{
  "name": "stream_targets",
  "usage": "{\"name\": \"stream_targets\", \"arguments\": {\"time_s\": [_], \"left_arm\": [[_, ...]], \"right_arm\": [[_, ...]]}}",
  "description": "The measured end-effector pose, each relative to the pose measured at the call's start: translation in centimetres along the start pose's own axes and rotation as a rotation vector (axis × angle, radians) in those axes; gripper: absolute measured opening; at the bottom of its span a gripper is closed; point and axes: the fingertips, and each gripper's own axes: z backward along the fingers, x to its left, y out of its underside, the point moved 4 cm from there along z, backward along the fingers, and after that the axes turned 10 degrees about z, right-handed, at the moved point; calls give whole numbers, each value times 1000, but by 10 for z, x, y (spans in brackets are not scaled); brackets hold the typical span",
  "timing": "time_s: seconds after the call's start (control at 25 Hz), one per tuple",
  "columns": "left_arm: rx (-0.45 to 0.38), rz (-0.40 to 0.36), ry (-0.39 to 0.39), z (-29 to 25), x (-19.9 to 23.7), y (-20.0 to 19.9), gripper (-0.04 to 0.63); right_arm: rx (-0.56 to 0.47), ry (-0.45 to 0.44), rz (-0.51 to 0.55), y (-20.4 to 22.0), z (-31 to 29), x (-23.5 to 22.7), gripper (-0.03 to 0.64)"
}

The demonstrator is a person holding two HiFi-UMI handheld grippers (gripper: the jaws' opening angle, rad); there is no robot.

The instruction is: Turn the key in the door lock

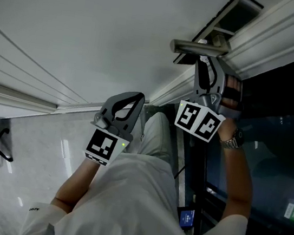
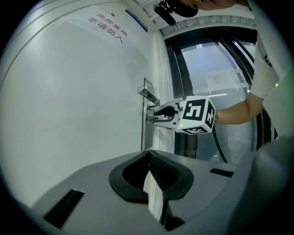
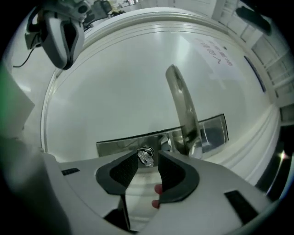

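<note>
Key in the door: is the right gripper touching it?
Cannot tell. The right gripper view shows the key between the pads of the right gripper, tight beside one, with maybe a thin gap at the other.

Head view seemingly steep downward; gripper views level, right nearest shared door handle [image 3: 183,105].

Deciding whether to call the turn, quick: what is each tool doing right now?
Left tool: closed, holding nothing.
Right tool: jaws apart with the key between them; whether they pinch it cannot be told.
</note>
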Motion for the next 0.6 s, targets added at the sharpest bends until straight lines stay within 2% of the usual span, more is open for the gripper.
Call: {"name": "stream_targets", "arguments": {"time_s": [0.16, 0.28, 0.4, 0.6], "left_arm": [[1, 1, -1, 0, 1, -1, 6], [1, 3, 1, -2, 1, 0, 6], [2, 2, 0, -1, 2, 0, 6], [-2, 3, -6, 0, 4, -2, 6]], "right_arm": [[-8, 8, 143, -3, -3, 4, 129], [-7, 16, 191, -3, -5, 9, 81], [22, 28, 188, -3, -6, 9, 78], [45, 36, 119, -6, -7, 6, 74]]}}
